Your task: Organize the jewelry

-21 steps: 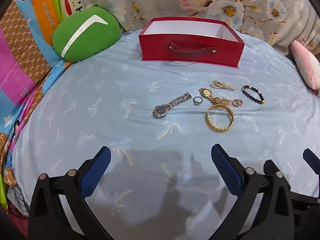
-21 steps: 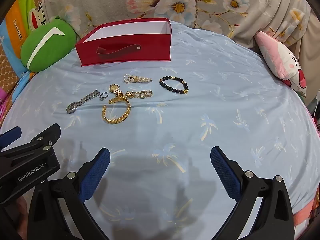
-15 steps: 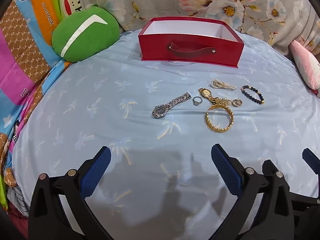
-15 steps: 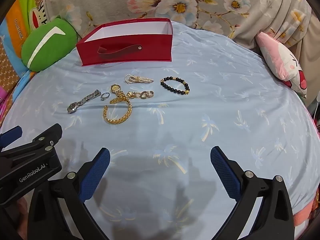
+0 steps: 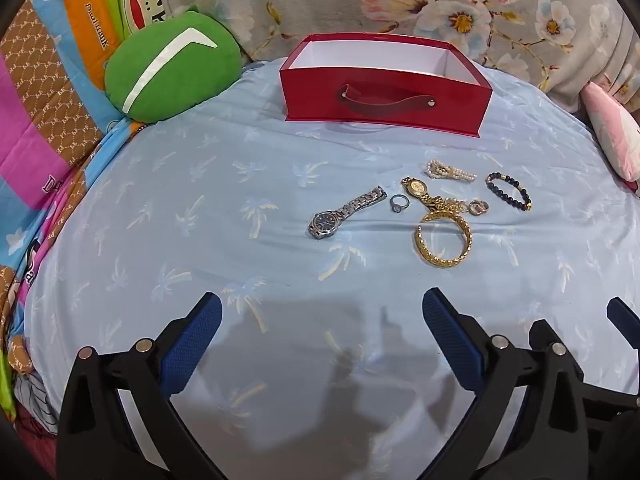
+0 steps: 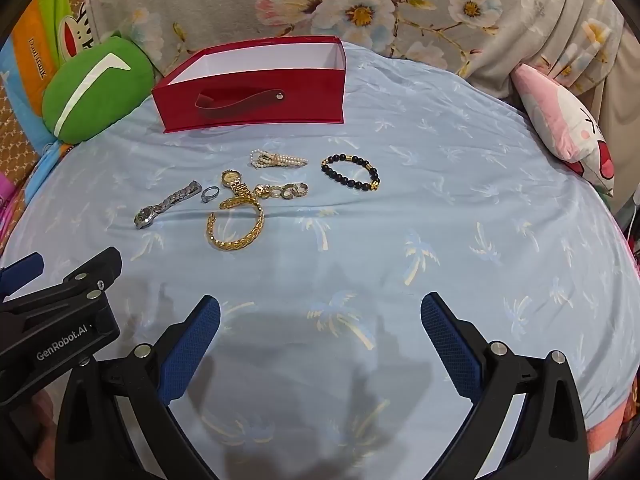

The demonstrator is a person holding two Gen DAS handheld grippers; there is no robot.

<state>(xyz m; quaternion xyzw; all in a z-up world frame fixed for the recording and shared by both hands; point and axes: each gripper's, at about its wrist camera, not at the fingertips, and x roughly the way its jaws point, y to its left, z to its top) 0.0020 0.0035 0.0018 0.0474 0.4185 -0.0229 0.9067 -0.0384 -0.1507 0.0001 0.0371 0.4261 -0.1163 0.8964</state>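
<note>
Jewelry lies on a light blue sheet: a silver watch (image 5: 344,213) (image 6: 166,204), a silver ring (image 5: 399,203) (image 6: 210,193), a gold watch (image 5: 420,191) (image 6: 236,183), a gold bangle (image 5: 443,242) (image 6: 236,232), a pearl piece (image 5: 448,170) (image 6: 276,159), several small rings (image 5: 478,208) (image 6: 290,191) and a black bead bracelet (image 5: 508,191) (image 6: 352,172). An open red box (image 5: 384,92) (image 6: 252,98) with a white inside stands behind them. My left gripper (image 5: 322,314) is open and empty, well short of the jewelry. My right gripper (image 6: 320,314) is open and empty too.
A green round cushion (image 5: 172,68) (image 6: 94,88) lies left of the box. A pink plush pillow (image 5: 612,132) (image 6: 568,128) lies at the right. Floral fabric (image 6: 360,4) backs the bed. The left gripper's body (image 6: 56,320) shows at the lower left of the right wrist view.
Both grippers have drifted slightly; the jewelry and box sit a little lower in the right wrist view. Nothing has been picked up or moved.
</note>
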